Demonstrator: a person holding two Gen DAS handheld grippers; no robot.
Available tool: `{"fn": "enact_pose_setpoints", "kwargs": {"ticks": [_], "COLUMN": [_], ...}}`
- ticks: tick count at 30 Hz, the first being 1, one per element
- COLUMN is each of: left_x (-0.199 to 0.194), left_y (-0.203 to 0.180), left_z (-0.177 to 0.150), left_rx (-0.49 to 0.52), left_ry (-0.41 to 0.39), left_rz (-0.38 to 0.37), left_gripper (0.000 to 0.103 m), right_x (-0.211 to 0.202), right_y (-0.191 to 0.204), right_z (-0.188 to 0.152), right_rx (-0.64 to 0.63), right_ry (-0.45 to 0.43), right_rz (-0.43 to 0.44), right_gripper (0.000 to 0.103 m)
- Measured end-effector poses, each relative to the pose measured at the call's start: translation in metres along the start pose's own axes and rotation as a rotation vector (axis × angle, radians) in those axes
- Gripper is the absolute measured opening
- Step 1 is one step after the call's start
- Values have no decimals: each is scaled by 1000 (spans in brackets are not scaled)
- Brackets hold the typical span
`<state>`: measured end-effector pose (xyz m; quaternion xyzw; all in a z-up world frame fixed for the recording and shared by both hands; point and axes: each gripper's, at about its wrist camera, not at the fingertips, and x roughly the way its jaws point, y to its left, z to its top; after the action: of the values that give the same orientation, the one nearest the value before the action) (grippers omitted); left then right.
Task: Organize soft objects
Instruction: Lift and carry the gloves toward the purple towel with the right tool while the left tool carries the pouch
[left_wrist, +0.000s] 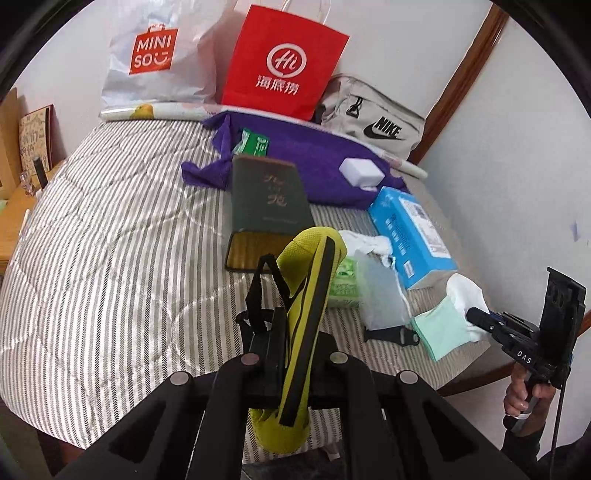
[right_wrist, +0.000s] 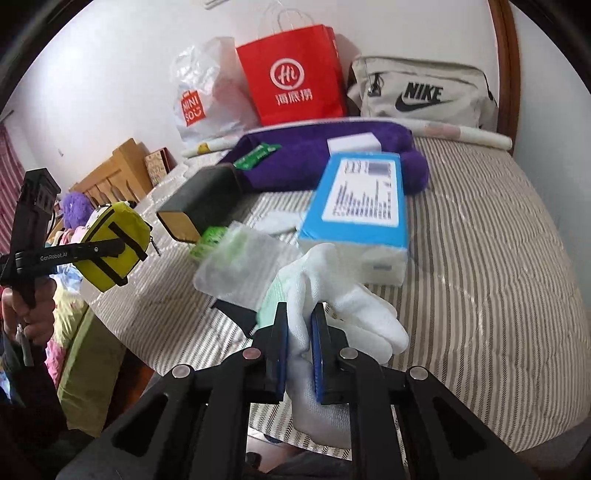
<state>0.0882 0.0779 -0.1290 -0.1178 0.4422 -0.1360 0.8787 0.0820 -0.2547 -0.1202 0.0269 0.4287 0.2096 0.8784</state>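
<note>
I've got my left gripper (left_wrist: 286, 354) jaws clamped on the yellow-green pouch (left_wrist: 308, 295) at centre frame and my right gripper (right_wrist: 299, 339) jaws pinching the white glove (right_wrist: 343, 317), both apparently clear of the striped bed (left_wrist: 110, 240) for sorting.

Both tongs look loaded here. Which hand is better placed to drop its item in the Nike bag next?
Right, probably. Its tongs, shut on the white glove, face the Nike bag at the bed's right; the left tongs hold the yellow pouch farther left.
</note>
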Motion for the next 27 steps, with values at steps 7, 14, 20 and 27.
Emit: {"fn": "enact_pose_setpoints", "kwargs": {"ticks": [7,14,20,27], "left_x": [-13,-21,-19,-11], "left_y": [-3,-6,-6,-3], "left_z": [12,27,42,64], "left_rx": [2,5,3,-12], "left_ry": [-28,-47,-53,-50], "left_rz": [-11,-19,-23,-25], "left_gripper": [8,8,8,8], "right_x": [-14,-21,-17,-6], "right_y": [10,17,19,17], "right_z": [15,38,57,87], "right_rx": [-34,-61,-78,-82], "right_ry": [-32,-63,-75,-91], "right_rz": [15,28,38,48], "right_gripper": [11,11,11,11]}}
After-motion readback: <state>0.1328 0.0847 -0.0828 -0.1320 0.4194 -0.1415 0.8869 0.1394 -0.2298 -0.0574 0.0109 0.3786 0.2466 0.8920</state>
